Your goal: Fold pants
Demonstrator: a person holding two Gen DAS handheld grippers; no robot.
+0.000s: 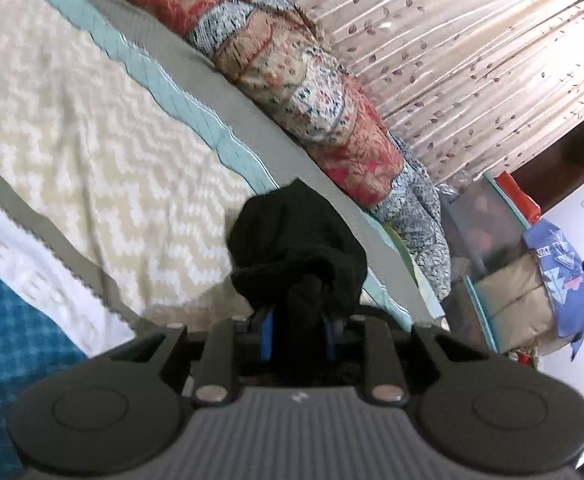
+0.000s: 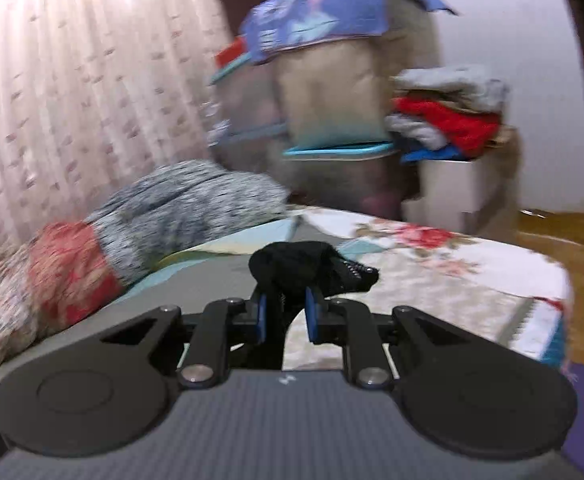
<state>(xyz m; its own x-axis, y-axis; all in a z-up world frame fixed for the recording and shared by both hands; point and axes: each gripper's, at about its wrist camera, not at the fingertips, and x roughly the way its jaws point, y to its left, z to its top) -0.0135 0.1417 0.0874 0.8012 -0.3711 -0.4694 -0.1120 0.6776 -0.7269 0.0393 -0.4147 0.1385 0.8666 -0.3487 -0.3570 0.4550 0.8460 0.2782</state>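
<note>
The pants are black fabric. In the left wrist view my left gripper (image 1: pixel 298 320) is shut on a bunched fold of the black pants (image 1: pixel 296 248), held above the bed. In the right wrist view my right gripper (image 2: pixel 286 312) is shut on another bunch of the black pants (image 2: pixel 308 264), which has a row of small pale dots on its right flap. The rest of the pants is hidden below both grippers. The right wrist view is blurred.
The bed has a cream zigzag quilt (image 1: pixel 92 128) with a teal and grey border (image 1: pixel 220 92). A rolled patchwork blanket (image 1: pixel 300 80) lies along the far side by a curtain (image 1: pixel 472 40). Stacked storage bags (image 2: pixel 332 92) and a clothes pile (image 2: pixel 448 120) stand beyond the bed's floral end (image 2: pixel 432 264).
</note>
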